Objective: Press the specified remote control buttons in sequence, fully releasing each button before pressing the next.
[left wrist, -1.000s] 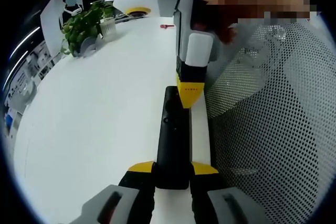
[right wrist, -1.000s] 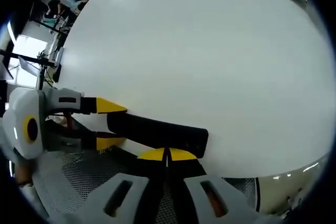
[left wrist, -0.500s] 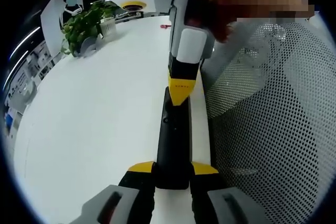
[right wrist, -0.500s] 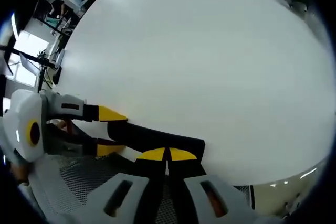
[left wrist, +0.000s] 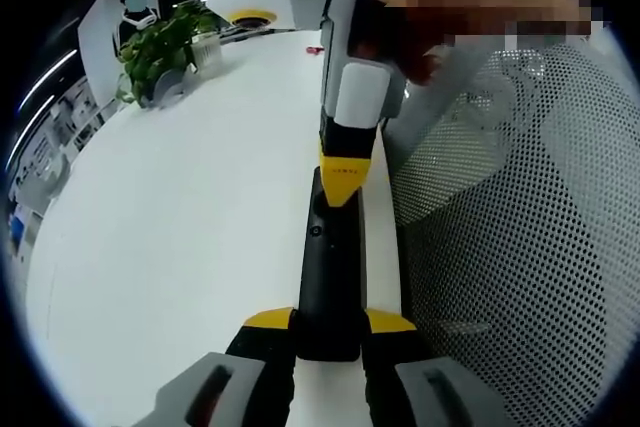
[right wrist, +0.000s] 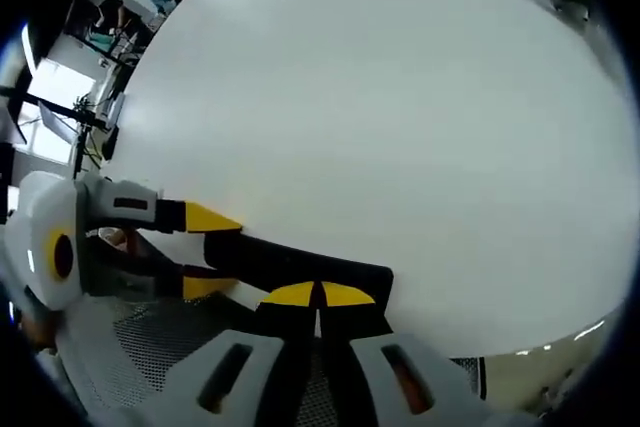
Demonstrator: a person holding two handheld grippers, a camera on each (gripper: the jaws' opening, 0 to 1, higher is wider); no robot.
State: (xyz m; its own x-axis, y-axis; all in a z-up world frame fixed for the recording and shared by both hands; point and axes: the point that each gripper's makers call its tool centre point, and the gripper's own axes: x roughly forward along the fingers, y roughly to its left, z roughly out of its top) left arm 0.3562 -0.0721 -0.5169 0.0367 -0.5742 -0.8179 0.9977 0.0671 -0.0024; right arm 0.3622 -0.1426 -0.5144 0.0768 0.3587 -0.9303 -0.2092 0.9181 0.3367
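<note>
We clamp the remote (left wrist: 327, 277) in our left claw (left wrist: 328, 322) over the tabletop (left wrist: 180, 237), steadying it so our closed, empty right claw (left wrist: 342, 179) can press its far end.

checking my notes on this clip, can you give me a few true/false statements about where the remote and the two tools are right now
1. The left tool is shut on the black remote. True.
2. The remote lies in the middle of the white table. False: it sits along the table's edge, beside the mesh chair back.
3. The right tool has its jaws spread wide. False: its yellow tips are closed together, over the far end of the remote.
4. A potted plant stands on the far part of the table. True.
5. The right tool holds the remote by its sides. False: its closed tips point down at the remote's top face; contact cannot be told.
</note>
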